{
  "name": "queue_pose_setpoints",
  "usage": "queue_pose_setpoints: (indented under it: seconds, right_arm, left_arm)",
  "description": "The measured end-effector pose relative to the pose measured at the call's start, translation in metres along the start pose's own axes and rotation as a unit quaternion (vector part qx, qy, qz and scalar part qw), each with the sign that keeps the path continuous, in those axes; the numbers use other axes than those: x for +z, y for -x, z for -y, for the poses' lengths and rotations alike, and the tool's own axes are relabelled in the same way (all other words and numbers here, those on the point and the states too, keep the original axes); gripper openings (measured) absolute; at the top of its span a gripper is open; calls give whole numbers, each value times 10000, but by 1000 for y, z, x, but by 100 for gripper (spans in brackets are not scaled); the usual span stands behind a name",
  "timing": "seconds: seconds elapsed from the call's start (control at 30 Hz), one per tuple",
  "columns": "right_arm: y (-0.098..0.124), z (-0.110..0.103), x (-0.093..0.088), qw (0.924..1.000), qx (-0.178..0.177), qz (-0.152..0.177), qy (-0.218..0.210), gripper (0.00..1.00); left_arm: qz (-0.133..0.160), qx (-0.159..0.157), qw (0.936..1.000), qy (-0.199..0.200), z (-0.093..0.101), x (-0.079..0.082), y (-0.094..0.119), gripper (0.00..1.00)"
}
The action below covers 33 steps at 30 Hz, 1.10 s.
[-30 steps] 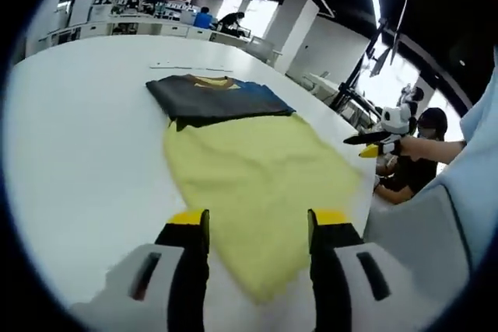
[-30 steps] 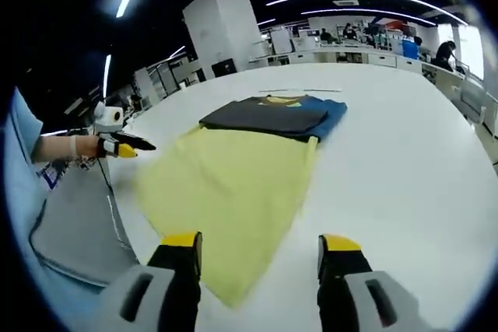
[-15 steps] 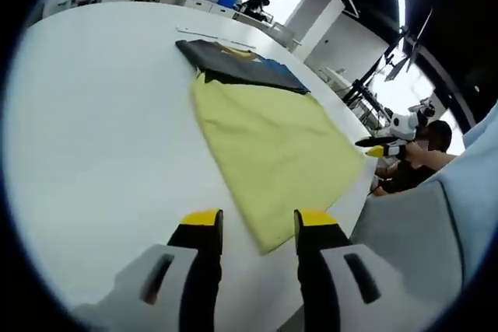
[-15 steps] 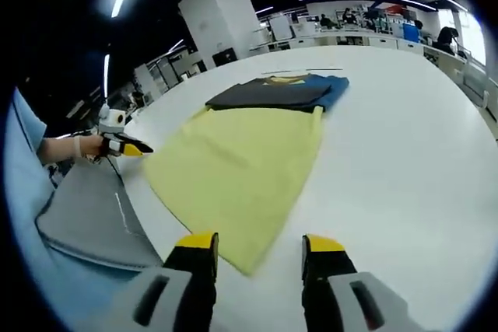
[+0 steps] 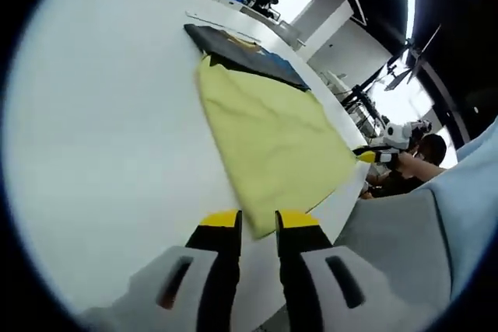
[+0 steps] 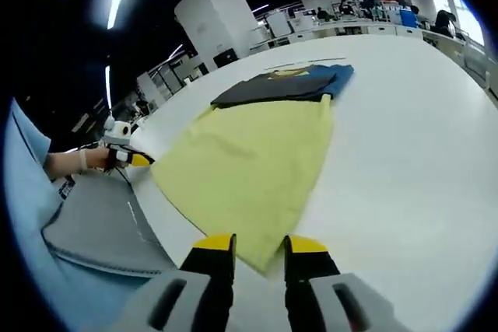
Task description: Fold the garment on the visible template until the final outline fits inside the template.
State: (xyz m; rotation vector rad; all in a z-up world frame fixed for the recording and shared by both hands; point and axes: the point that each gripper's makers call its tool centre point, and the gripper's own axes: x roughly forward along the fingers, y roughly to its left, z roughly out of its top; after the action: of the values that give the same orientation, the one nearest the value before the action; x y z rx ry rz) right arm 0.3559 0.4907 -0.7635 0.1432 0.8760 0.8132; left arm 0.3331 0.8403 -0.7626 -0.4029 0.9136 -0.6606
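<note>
A yellow garment point(image 5: 268, 134) point(image 6: 249, 169) lies spread flat on the white table point(image 5: 93, 114) point(image 6: 420, 153). Its far edge meets a folded dark garment point(image 5: 233, 48) point(image 6: 272, 89) that lies on a blue one point(image 6: 336, 75). My left gripper point(image 5: 258, 220) straddles one near corner of the yellow cloth, its jaws drawn close with a narrow gap. My right gripper point(image 6: 259, 245) straddles the other near corner the same way. Each gripper also appears in the other's view, held in a hand by the table edge: the right gripper point(image 5: 366, 156), the left gripper point(image 6: 140, 159).
The table's near edge runs just past both corners, with the person's grey clothing point(image 5: 389, 246) point(image 6: 93, 223) right behind it. Broad bare table surface stretches to the outer side of each gripper. Desks and people stand far in the background.
Both grippers have come down to the near corners of the yellow garment, and their jaws have narrowed from wide open to a small gap. The garments have not moved.
</note>
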Motion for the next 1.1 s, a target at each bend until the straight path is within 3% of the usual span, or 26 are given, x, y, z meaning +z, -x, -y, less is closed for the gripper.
queue_pose_setpoints:
  seconds: [0.07, 0.1, 0.13, 0.4, 0.6, 0.8, 1.1]
  right_arm:
    - [-2, 1, -2, 9999, 9, -46, -95, 9]
    - [-2, 1, -3, 9999, -5, -62, -133, 1]
    - [-1, 3, -4, 9997, -50, -108, -197, 0]
    - [13, -15, 9, 9986, 251, 49, -469, 0]
    - [27, -34, 9, 9971, 413, 24, -641, 0]
    - [42, -52, 0, 9940, 582, -2, -930, 0]
    - [58, -67, -20, 9892, 666, -76, -1302, 0]
  left_arm:
    - [-14, 21, 10000, 70, -1, -1, -1, 8]
    - [-99, 34, 9999, 136, -2, -4, -1, 3]
    - [-121, 27, 9998, 149, -1, -5, -1, 0]
    - [22, -116, 9997, 216, 12, 3, 10, 0]
    - [-224, -294, 9987, 348, 25, -1, 23, 0]
    - [-378, -464, 9967, 550, 38, -6, 39, 0]
    - [-682, -578, 9929, 782, 58, -27, 54, 0]
